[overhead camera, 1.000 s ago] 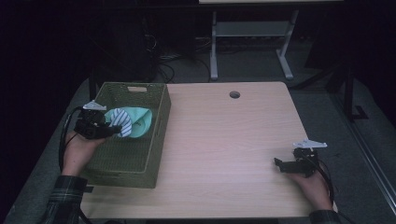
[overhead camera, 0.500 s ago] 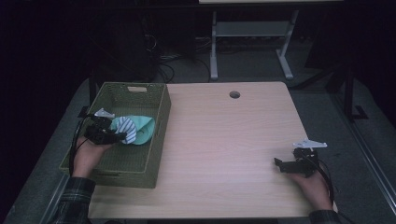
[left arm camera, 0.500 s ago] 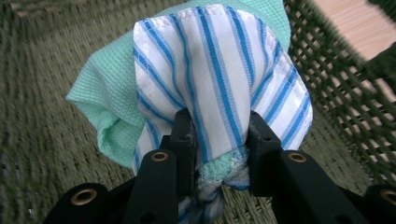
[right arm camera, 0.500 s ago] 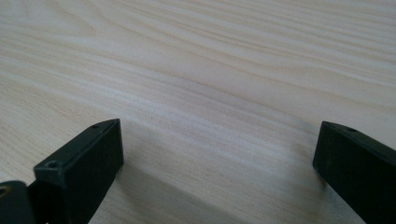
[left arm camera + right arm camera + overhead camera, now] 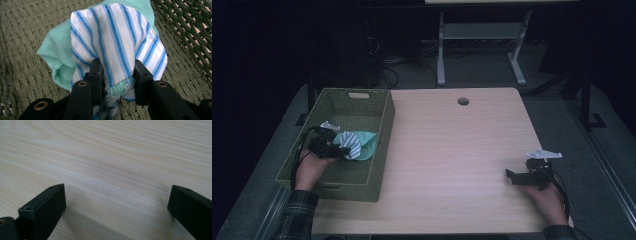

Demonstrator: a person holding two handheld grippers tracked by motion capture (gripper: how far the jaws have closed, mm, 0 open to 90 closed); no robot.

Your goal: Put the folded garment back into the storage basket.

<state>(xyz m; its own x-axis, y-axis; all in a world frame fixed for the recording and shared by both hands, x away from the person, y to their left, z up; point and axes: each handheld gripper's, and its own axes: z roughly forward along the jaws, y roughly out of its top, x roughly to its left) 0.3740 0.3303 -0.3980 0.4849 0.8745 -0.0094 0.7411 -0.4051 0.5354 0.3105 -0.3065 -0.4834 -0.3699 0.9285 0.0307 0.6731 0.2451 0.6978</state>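
Note:
A white cloth with blue stripes (image 5: 115,32) is bunched with a mint green cloth (image 5: 53,50) between the jaws of my left gripper (image 5: 117,67), whose pads still press the bundle. Its jaws have just been opening a little. The bundle rests low on the woven floor of the green basket (image 5: 25,25). From above, my left gripper (image 5: 343,150) sits inside the basket (image 5: 382,120), with the striped cloth (image 5: 353,146) and green cloth (image 5: 367,140) at its tip. My right gripper (image 5: 511,176) lies open on the table, nothing between its jaws (image 5: 117,192).
The basket stands at the left edge of the light wooden table (image 5: 452,140), which has a cable hole (image 5: 463,101) near its far edge. A metal frame (image 5: 477,35) and cables stand on the floor beyond.
My left hand has sunk down into the basket with the cloth bundle and drawn slightly toward the person. The right hand has stayed put.

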